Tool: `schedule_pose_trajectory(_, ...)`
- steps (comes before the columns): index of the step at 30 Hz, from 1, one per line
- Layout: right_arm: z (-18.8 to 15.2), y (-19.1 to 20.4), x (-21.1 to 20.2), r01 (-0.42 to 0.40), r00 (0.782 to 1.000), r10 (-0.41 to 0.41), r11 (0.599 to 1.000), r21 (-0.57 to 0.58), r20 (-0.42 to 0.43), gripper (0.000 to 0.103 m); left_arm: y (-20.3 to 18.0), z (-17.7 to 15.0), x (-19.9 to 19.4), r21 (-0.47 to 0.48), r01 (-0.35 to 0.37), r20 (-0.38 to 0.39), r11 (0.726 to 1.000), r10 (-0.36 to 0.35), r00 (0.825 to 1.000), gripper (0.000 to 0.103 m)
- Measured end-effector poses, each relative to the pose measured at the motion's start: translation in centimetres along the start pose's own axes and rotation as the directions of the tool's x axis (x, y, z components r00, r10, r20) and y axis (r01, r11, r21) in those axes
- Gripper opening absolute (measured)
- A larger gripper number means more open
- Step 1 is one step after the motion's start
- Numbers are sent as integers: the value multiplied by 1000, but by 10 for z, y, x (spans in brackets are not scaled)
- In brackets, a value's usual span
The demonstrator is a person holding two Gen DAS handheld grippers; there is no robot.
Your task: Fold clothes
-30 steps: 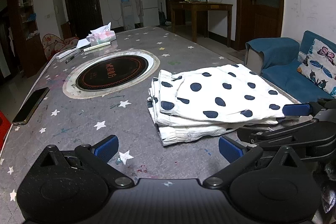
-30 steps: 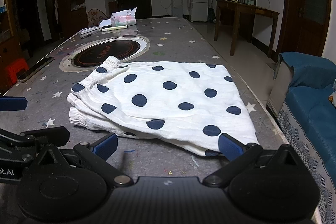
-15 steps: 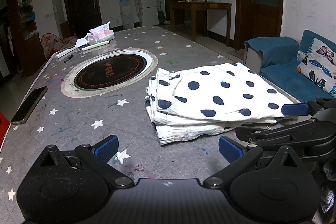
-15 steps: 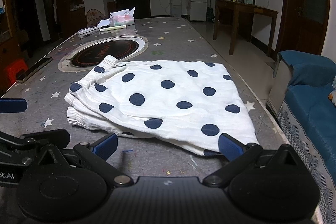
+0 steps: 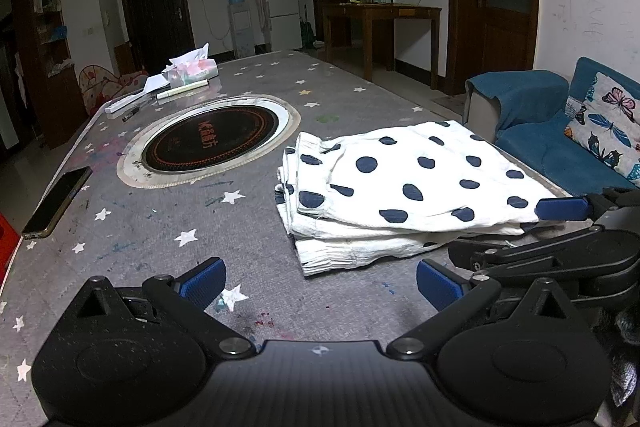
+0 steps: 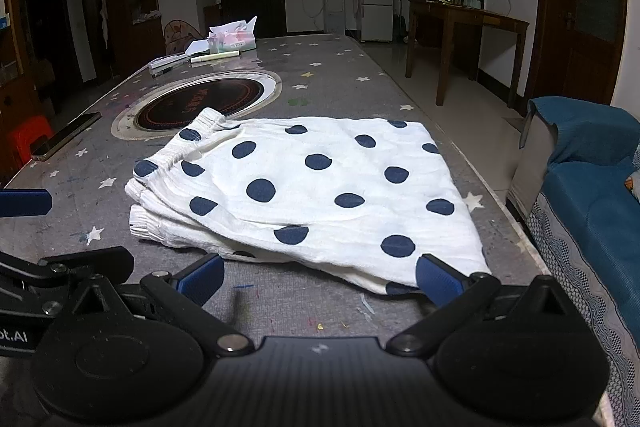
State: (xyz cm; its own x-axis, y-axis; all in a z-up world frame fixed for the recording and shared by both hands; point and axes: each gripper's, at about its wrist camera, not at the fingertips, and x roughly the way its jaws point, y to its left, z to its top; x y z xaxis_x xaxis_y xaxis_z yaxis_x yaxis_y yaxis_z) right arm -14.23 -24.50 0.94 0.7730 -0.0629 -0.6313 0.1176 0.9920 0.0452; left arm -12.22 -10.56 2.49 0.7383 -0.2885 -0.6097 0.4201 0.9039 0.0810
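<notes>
The tabletop (image 5: 248,235), grey with printed stars, carried a round induction cooker (image 5: 210,145) set flush into it. The polka-dot garment (image 6: 320,187) lay near the right edge, already doubled into layers, its elastic waistband toward the cooker and its hem toward the grippers.

The left gripper (image 5: 318,281) hung over bare cloth-free surface just short of the garment's near corner, fingers spread wide and empty. The right gripper (image 6: 318,279) sat at the hem, fingers likewise wide, one blue tip touching or just above the near right corner; nothing was pinched.

The step in hand was probably another fold, or finishing. To do it well, each gripper should take a hem corner through all layers, lift evenly, carry it to the waistband, and lay it down without dragging the lower layers askew. The hem lay close to the table's edge, so a slip could pull it off.

As for containers, only a tissue pack (image 5: 194,69) stood at the far end, tissue sticking out the top. A phone (image 5: 56,201) lay at the left edge.
</notes>
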Motion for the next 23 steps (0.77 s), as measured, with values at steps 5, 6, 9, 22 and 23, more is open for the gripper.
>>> schedule_pose_trajectory(5,0,0,-1,0,1000,0,1000,0,2,103,0,0,-1,0,-1,1,1000,1,1000,103)
schedule_pose_trajectory(6,0,0,-2,0,1000,0,1000,0,3,103,-1,0,-1,0,-1,2,1000,1,1000,103)
schedule_pose_trajectory(9,0,0,-2,0,1000,0,1000,1,4,103,-1,0,-1,0,-1,3,1000,1,1000,103)
schedule_pose_trajectory(22,-1,0,-4,2,1000,-2,1000,0,6,103,1,0,-2,1,-12,10,1000,12,1000,103)
schedule_pose_trajectory(23,-1,0,-4,2,1000,-2,1000,1,6,103,2,0,-2,2,-7,7,1000,7,1000,103)
